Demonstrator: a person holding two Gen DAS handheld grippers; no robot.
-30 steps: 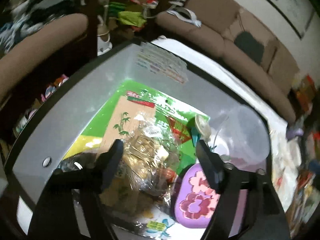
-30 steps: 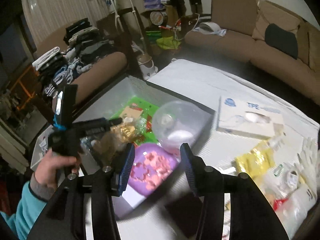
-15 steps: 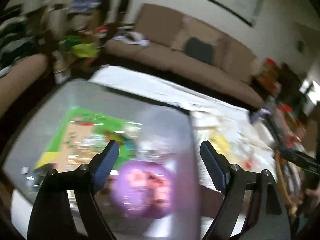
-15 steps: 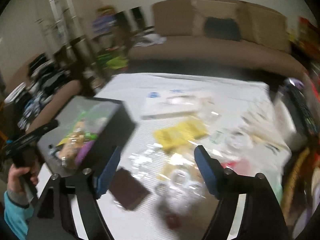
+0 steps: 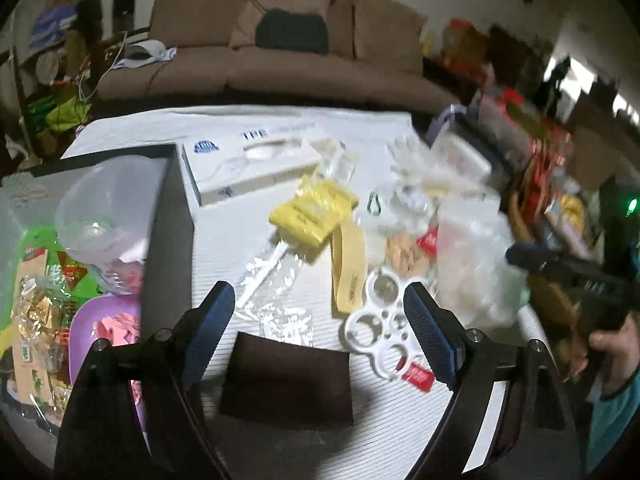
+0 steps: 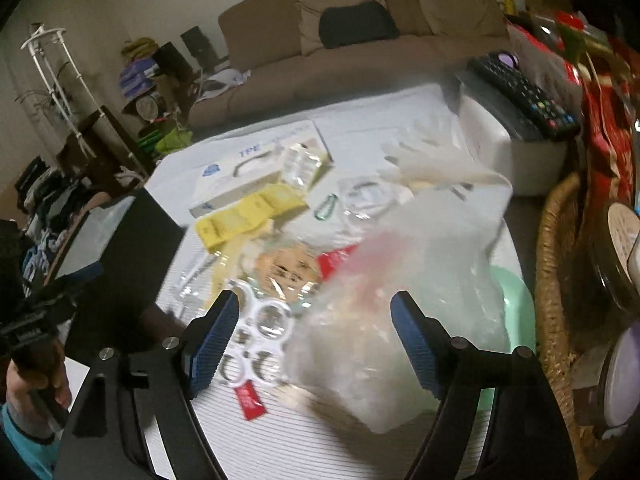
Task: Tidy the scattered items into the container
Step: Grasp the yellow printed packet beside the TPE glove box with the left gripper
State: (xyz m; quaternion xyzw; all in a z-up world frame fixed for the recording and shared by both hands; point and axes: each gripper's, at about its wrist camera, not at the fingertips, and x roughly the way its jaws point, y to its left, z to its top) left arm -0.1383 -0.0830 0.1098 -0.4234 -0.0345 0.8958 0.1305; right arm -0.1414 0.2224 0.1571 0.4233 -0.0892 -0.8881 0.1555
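Observation:
The dark container (image 5: 168,240) stands at the table's left and holds a purple tray (image 5: 104,328), a clear dome (image 5: 100,216), snack bags and a green pack. My left gripper (image 5: 320,328) is open and empty above a dark brown wallet (image 5: 288,384). Scattered nearby are a white ring holder (image 5: 380,324), a yellow packet (image 5: 312,216), a clear straw wrapper (image 5: 272,276) and a tissue box (image 5: 252,168). My right gripper (image 6: 316,340) is open, straddling a clear plastic bag (image 6: 400,320) on a mint-green dish (image 6: 516,312). The container (image 6: 124,264) shows at that view's left.
A white box with a remote control (image 6: 524,96) sits at the far right of the table. A wicker basket (image 6: 556,280) stands beside the table's right edge. A carabiner (image 6: 326,208) and clear wrappers lie mid-table. A sofa (image 5: 280,56) is behind.
Both grippers have swung right, away from over the container, and now face the scattered items on the table. Both stay open and empty.

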